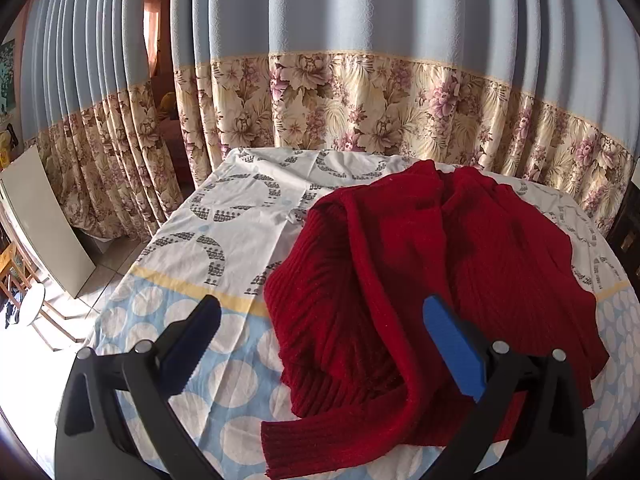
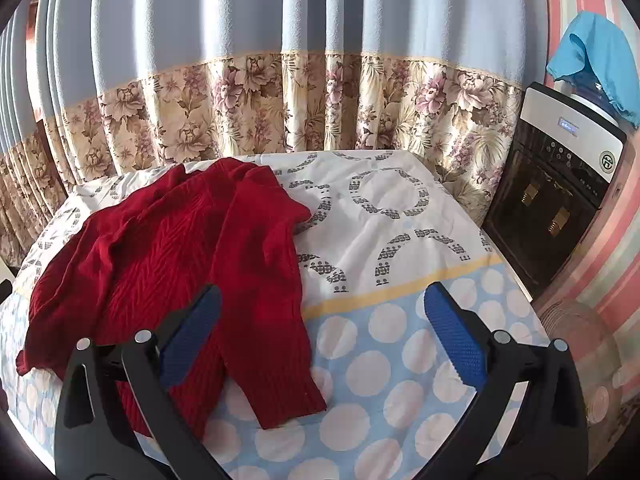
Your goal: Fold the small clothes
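A dark red knitted sweater lies crumpled on a table under a patterned cloth. In the left wrist view its ribbed sleeve cuff stretches toward the near edge. My left gripper hovers open above the sweater's left side, holding nothing. In the right wrist view the sweater fills the left half, and a sleeve with its cuff points toward me. My right gripper is open over that sleeve and the cloth, with nothing between its fingers.
A blue and floral curtain hangs right behind the table. A water dispenser with a blue cloth on top stands at the table's right. A white board leans on the left, near a small white stool.
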### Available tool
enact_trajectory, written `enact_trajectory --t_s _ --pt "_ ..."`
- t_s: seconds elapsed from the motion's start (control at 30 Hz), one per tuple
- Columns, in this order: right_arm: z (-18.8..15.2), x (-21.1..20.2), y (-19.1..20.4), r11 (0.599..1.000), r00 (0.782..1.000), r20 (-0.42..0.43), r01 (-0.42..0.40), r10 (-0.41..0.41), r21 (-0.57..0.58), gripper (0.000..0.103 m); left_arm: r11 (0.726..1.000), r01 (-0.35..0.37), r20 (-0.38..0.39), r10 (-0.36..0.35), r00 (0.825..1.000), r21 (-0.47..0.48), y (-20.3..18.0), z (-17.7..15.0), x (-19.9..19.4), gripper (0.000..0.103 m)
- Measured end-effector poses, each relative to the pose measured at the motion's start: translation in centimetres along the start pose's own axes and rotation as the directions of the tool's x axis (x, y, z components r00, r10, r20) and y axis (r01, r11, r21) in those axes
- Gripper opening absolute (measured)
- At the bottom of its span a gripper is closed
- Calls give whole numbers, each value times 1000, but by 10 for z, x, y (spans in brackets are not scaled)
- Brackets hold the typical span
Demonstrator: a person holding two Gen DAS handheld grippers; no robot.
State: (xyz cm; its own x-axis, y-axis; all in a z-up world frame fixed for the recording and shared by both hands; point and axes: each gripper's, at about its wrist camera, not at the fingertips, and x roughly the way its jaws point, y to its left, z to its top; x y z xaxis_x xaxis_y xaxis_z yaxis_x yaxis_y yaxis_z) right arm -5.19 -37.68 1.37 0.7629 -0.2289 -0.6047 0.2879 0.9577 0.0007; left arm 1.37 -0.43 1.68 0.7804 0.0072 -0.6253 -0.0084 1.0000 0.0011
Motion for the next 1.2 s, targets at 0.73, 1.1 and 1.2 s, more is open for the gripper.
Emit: enact_trajectory --t_s 0.73,1.1,1.2 --pt "-6 5 11 1000 999 -22 -29 29 -12 100 1000 -16 -19 16 1000 -3 2 -2 4 102" --pt "-8 7 11 999 999 -28 -36 36 -12 100 1000 -12 -23 12 1000 2 -1 -2 6 102" --pt "-8 8 11 999 999 -31 -37 37 -11 100 1000 -9 -24 10 1000 9 -4 -3 7 102"
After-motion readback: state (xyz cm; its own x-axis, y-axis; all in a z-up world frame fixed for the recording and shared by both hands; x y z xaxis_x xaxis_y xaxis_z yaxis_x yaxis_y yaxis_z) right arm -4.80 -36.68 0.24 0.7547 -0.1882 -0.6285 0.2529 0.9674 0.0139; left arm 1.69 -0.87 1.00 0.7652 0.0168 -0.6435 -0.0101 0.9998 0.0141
